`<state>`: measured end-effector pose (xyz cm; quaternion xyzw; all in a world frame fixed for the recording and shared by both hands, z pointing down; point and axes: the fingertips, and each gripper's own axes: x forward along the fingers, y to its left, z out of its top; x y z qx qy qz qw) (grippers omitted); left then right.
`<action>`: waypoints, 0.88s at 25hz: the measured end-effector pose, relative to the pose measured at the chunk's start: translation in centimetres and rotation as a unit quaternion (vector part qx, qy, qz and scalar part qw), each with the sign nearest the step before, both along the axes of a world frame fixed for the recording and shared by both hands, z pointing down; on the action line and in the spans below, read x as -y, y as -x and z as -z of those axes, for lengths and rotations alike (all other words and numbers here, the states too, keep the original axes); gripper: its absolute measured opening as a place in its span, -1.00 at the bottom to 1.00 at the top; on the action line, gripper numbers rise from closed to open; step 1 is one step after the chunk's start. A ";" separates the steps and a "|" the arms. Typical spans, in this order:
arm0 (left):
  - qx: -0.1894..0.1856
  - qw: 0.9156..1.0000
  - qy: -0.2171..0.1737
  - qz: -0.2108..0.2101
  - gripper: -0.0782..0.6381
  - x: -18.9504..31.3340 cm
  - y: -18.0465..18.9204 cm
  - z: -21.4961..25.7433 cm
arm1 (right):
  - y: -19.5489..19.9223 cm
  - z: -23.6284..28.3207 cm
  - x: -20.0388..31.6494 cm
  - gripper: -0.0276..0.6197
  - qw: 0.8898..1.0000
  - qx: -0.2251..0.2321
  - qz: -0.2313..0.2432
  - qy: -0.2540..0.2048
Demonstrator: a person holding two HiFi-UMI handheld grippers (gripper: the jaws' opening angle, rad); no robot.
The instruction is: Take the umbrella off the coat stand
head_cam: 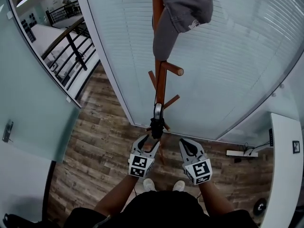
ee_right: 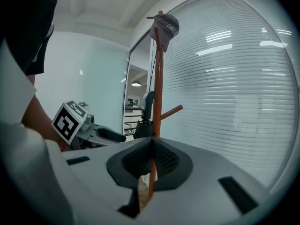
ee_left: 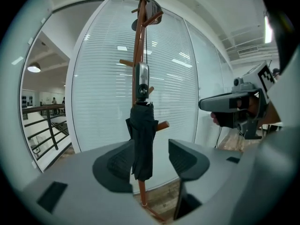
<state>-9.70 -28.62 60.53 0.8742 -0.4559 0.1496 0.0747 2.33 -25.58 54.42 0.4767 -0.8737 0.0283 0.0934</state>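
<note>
- The stand (head_cam: 160,80), a brown wooden pole with slanting pegs, is upright in front of a glass wall (head_cam: 228,56) with blinds.
- A grey cap (head_cam: 180,13) hangs at the top of the stand.
- The umbrella (head_cam: 156,126) is folded and black. It hangs against the stand's pole, well below the cap, with its grey handle (head_cam: 157,110) uppermost.
- The left gripper (head_cam: 149,141) is just in front of the stand, level with the umbrella. In the left gripper view its jaws stand apart, and the umbrella (ee_left: 141,142) shows in the gap nearer the left pad (ee_left: 117,165). Whether that pad touches the cloth is hard to tell. The other pad (ee_left: 185,158) is clear of it.
- The right gripper (head_cam: 185,144) is to the right of the stand, beside the left one and apart from the umbrella. In the right gripper view its jaws are closed together (ee_right: 151,146) with nothing between them.
- Both grippers point at the stand over a wooden floor (head_cam: 104,146).
</note>
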 end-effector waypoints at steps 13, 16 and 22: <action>0.029 0.998 0.035 0.043 0.17 5.4 -1.2 -3.0 | -0.9 -1.9 -0.1 -0.90 0.999 -0.002 0.016 0.027; 0.029 0.998 0.036 0.052 0.17 6.1 -1.4 -3.3 | -1.3 -2.4 -0.4 -0.90 0.999 -0.004 0.018 0.036; 0.032 0.996 0.045 0.067 0.17 7.3 -1.2 -3.8 | -1.4 -2.7 0.2 -0.90 0.999 -0.002 0.020 0.043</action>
